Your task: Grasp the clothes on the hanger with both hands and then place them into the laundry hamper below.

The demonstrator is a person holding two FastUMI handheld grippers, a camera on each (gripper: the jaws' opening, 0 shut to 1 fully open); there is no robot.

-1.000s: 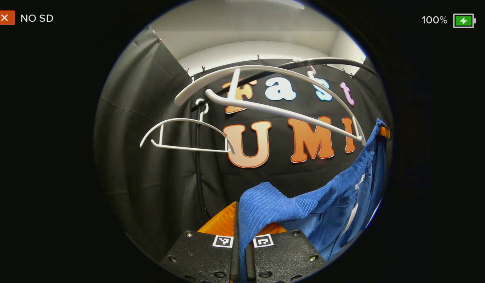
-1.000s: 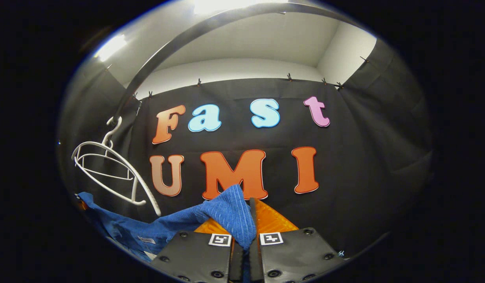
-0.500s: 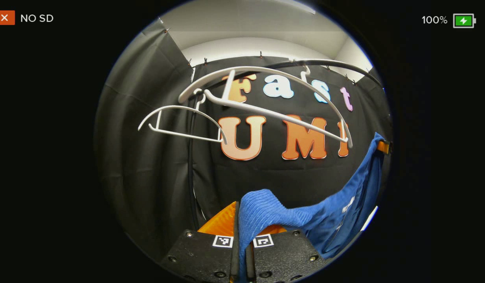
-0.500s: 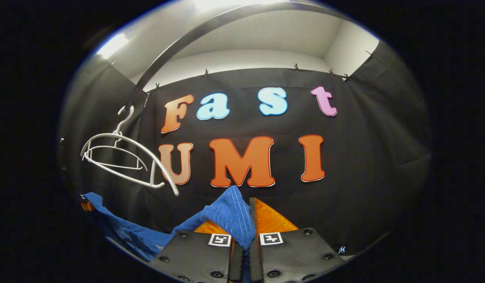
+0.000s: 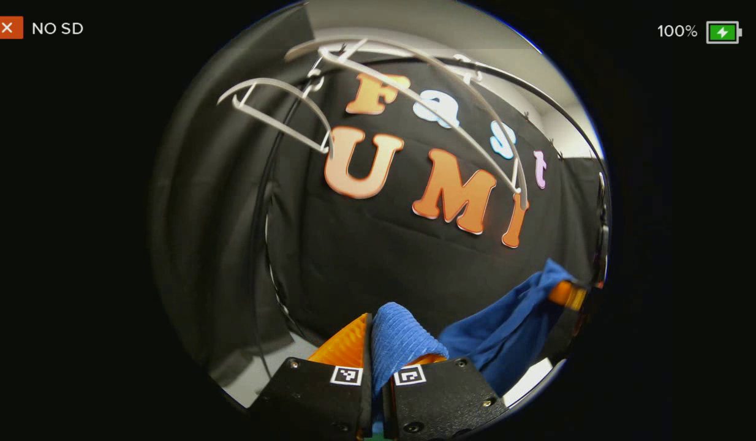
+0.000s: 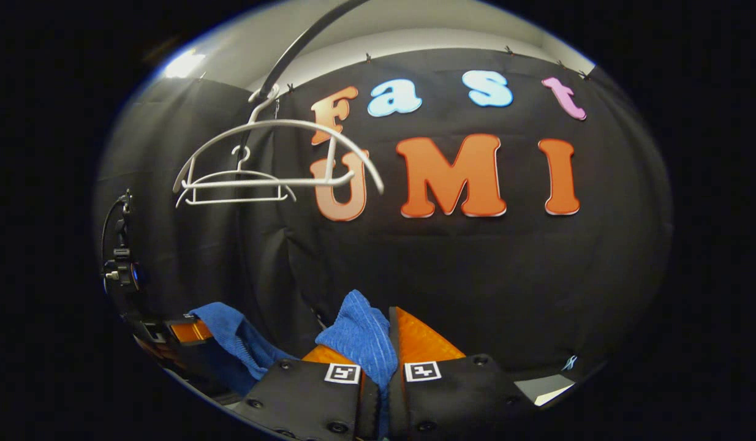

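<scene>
Both cameras ride low behind their own fingers, facing the cloth wall (image 6: 476, 275) — left view tilted; both share the white hangers (image 5: 408, 79) overhead.

The blue garment (image 5: 506, 331) runs off the left gripper view's lower edge, its shape untellable.

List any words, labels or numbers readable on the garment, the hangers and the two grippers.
Blue garment: no text readable.
White hangers: no text.
Left gripper: square black-and-white markers, a pattern only, no letters or numbers.
Right gripper: the same kind of markers, no letters or numbers.
</scene>
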